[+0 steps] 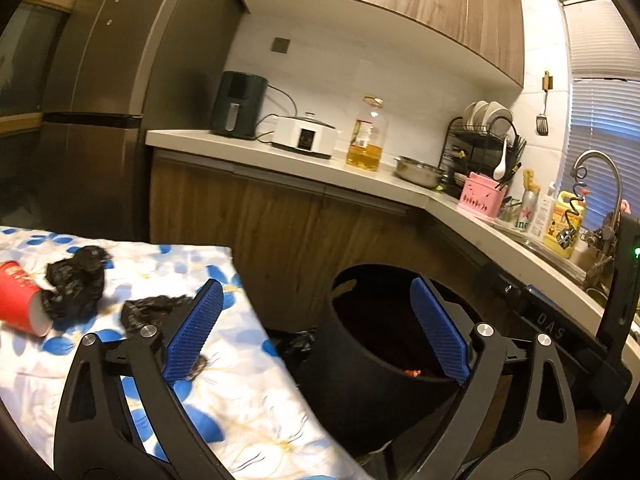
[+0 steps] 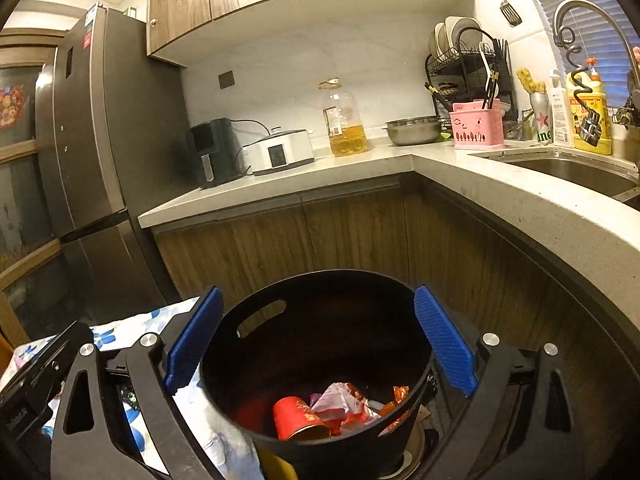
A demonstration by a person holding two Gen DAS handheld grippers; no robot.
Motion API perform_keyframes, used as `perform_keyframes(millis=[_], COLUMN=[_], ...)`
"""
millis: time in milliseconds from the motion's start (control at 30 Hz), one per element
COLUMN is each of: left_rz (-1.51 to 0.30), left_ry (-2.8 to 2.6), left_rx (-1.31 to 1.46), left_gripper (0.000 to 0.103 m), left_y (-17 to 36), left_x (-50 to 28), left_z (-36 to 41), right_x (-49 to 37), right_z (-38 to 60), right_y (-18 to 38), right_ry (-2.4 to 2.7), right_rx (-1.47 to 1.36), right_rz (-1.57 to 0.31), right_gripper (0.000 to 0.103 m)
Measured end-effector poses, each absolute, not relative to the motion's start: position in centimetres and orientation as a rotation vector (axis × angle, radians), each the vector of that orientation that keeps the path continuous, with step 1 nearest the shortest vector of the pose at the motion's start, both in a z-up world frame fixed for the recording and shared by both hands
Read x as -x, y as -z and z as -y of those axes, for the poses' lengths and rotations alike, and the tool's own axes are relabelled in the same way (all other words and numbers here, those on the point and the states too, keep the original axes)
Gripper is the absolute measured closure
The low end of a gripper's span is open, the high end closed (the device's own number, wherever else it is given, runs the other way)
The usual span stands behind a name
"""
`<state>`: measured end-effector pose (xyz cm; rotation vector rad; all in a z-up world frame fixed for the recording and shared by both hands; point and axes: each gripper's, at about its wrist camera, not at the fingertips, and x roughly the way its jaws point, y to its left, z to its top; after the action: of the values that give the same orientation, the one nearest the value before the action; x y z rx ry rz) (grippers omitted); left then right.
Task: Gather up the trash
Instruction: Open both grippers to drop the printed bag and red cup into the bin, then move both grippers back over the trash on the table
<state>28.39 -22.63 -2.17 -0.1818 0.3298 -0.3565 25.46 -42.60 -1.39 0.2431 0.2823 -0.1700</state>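
A black round bin [image 2: 320, 312] stands on the floor by the table; it also shows in the left wrist view [image 1: 372, 320]. In it lie a red paper cup [image 2: 298, 418] and red and white wrappers [image 2: 348, 404]. My right gripper [image 2: 320, 344] is open and empty above the bin's mouth. My left gripper [image 1: 316, 332] is open and empty over the table's right edge. On the floral tablecloth [image 1: 240, 400] lie a red paper cup [image 1: 18, 300] on its side, a crumpled black bag [image 1: 76, 284] at its mouth, and a second black bag [image 1: 152, 312] behind my left finger.
An L-shaped counter [image 2: 440, 164] behind the bin carries an air fryer [image 1: 238, 106], a white cooker [image 1: 304, 136], an oil bottle [image 1: 366, 136], a steel bowl [image 2: 414, 130], a dish rack and a sink [image 2: 568, 168]. A tall fridge [image 2: 92, 140] stands at left.
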Motion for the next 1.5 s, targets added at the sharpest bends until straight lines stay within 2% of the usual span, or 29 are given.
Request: perform_keyframes(millis=[467,933,1367,1500], left_rz=[-0.318,-0.285,-0.357,-0.406], left_ry=[0.192,-0.177,-0.414,-0.421], left_rx=[0.161,0.164,0.159,0.17], left_gripper=[0.008,0.009,0.009,0.019], left_y=[2.5,3.6,5.9,6.8], left_x=[-23.1,-17.6,-16.7,-17.3], left_z=[17.0,4.4,-4.2,-5.2], right_x=[-21.7,-19.9,-20.8,-21.6], right_z=[37.9,31.7,24.6,23.1], right_y=[1.7,2.9,3.8,3.8], right_ry=[0.138,0.048,-0.066,-0.086], right_rx=[-0.222,-0.23,-0.207,-0.196], right_rz=[-0.287,-0.297,-0.317,-0.318], right_gripper=[0.009,0.009,0.009,0.009])
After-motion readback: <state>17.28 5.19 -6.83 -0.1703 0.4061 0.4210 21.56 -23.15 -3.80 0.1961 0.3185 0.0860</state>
